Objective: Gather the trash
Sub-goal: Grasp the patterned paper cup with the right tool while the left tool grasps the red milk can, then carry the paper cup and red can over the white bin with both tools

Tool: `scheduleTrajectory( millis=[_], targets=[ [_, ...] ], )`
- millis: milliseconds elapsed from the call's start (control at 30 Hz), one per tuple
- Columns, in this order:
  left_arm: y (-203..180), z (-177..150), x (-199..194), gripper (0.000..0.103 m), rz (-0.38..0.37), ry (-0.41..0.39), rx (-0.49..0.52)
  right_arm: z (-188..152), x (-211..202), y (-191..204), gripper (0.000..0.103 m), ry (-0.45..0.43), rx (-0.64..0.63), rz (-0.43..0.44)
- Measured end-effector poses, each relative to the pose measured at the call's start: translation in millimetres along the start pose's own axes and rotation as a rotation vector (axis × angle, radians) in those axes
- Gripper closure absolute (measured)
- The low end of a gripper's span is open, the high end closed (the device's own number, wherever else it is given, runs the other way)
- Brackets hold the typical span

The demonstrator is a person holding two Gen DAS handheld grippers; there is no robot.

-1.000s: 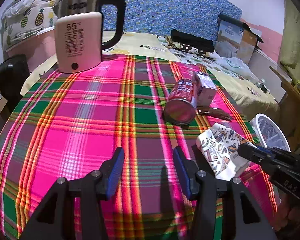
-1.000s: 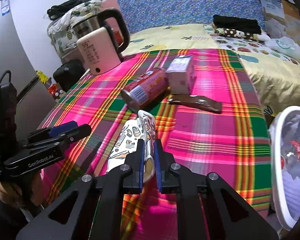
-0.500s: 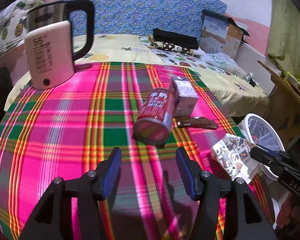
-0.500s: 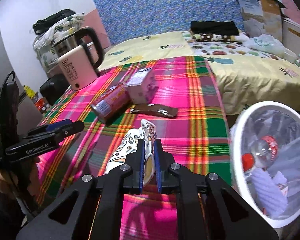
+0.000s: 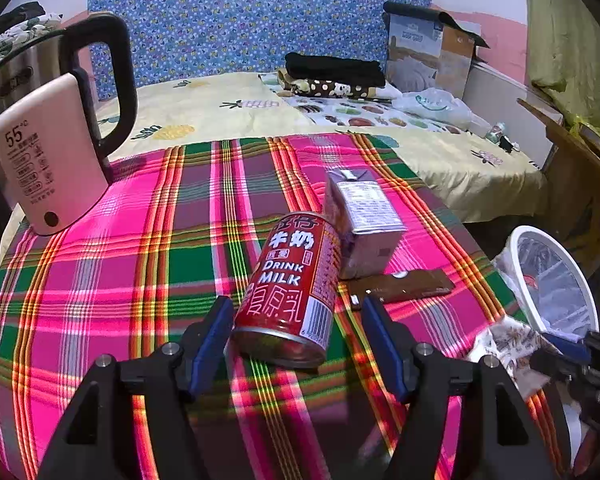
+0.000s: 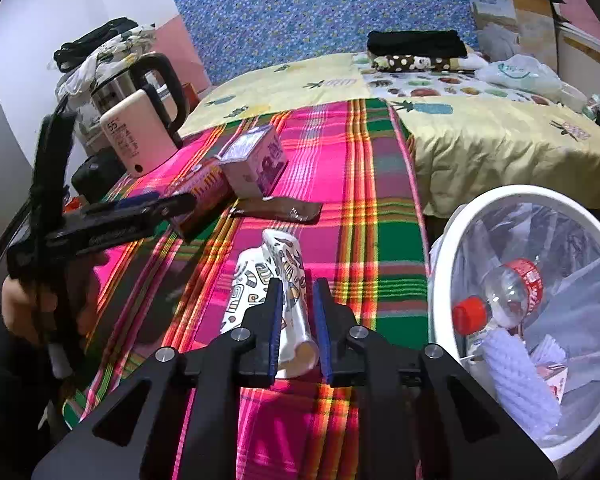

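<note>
Between the wide-spread fingers of the left gripper (image 5: 298,344) the near end of the milk can (image 5: 292,288) is framed, its silver base rim level with the blue pads; no contact with either pad can be made out. The can lies on its side on the plaid tablecloth (image 5: 112,264), with its long axis running from the fingers toward 12 o'clock, tilted slightly to 1. Because that axis lies along the fingers, a closing across the can's round body is judged to be what the coming move calls for.

Touching the can's far right flank, at about 1 o'clock, a purple carton (image 5: 362,220) is seen, and a brown wrapper (image 5: 400,286) lies just beside it at 2 o'clock.

In the right wrist view, a crumpled printed paper cup (image 6: 278,284) sits between the narrowly parted fingers of the right gripper (image 6: 298,326); whether it is pinched cannot be told. The lined white bin (image 6: 448,240) stands off the table edge at 3 o'clock, so the right gripper is the nearer to it.
</note>
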State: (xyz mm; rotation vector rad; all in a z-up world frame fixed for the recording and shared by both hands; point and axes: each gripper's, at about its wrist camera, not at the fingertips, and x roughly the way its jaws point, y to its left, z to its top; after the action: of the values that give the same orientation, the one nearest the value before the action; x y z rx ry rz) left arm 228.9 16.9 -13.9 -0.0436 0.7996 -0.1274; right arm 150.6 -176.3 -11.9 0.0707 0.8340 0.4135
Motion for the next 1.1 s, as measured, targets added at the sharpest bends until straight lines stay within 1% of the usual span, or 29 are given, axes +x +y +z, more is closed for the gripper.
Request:
scheduleTrajectory(
  millis=[133,167,200,267,333,400,433,467,500,533,733,933,1100],
  targets=[
    [2,1,7,0.035,-0.008,0.016,-0.015,-1,5,1,0.085,0.020,-0.005,0.016],
    [2,1,8,0.035,-0.010,0.017,-0.016,-2,5,1,0.083,0.024,-0.009,0.021],
    [3,1,9,0.035,-0.013,0.019,-0.016,-3,6,1,0.078,0.028,-0.011,0.023],
    [3,2,11,0.035,-0.012,0.026,-0.019,-4,9,0,0.073,0.042,-0.009,0.027],
    [4,1,13,0.036,-0.013,0.035,-0.025,-5,11,-3,0.073,0.053,0.003,0.017],
    [4,1,13,0.045,-0.008,0.035,-0.030,-5,10,-5,0.073,0.052,0.018,0.022],
    [4,1,13,0.045,-0.010,0.035,-0.031,-5,7,-7,0.073,0.042,0.026,0.025],
    [5,0,12,0.045,-0.007,0.036,-0.033,-5,6,-6,0.078,0.035,0.026,0.023],
    [5,-1,10,0.046,-0.003,0.037,-0.033,-5,5,-5,0.091,0.034,0.021,0.021],
    [4,-2,9,0.046,0.002,0.036,-0.031,-5,5,-4,0.093,0.036,0.018,0.019],
    [-3,-17,-9,0.046,0.002,0.028,-0.036,-6,-1,2,0.094,0.014,-0.003,0.015],
    [-9,-31,-37,0.047,-0.022,0.002,-0.053,-5,-15,3,0.095,-0.024,-0.006,0.005],
    [-15,-42,-54,0.047,-0.041,-0.017,-0.062,-8,-24,5,0.095,-0.037,-0.006,-0.003]
  ],
)
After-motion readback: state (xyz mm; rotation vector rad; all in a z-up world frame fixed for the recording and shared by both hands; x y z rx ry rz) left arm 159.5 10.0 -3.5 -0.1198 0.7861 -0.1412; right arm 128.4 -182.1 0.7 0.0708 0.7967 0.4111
